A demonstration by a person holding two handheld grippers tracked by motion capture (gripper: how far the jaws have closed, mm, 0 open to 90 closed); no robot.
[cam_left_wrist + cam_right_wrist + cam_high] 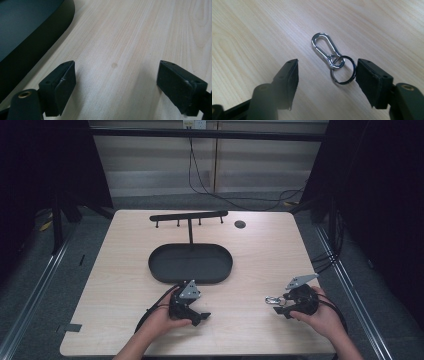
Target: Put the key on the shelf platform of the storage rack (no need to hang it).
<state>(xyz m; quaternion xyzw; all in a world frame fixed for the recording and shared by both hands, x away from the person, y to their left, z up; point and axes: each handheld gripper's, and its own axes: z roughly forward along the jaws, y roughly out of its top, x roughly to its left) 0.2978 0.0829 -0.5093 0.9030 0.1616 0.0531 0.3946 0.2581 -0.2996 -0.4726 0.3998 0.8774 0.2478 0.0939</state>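
Two hand-held grippers work over a pale wooden table (125, 260) with rounded corners, which takes up most of the high view. On its far half lies a black oval tray (190, 263) with a low rim, and behind that stands a black T-shaped rack (189, 216) on a thin post, small pegs hanging under its crossbar. A small dark round disc (240, 224) sits in the tabletop just right of the rack.

Near the front edge, the person's left hand (159, 320) holds the left gripper (202, 316) just in front of the tray, touching nothing. In the left gripper view its jaws stand wide apart over bare wood, with the tray's dark curved wall at the upper left and nothing between the pads (65, 86).

The right hand (326, 316) holds the right gripper (276, 306) well to the right of the tray, pointing toward the middle of the table. Its jaws are also spread wide, not gripping anything.

A shiny silver metal carabiner clip (324, 48) joined to a darker split key ring (343, 70) lies flat on the wood at the tip of the right gripper. In the right gripper view the ring sits between the two pads, its edge right at the right-hand pad (368, 78); whether they touch cannot be told, and the left-hand pad is clear of it
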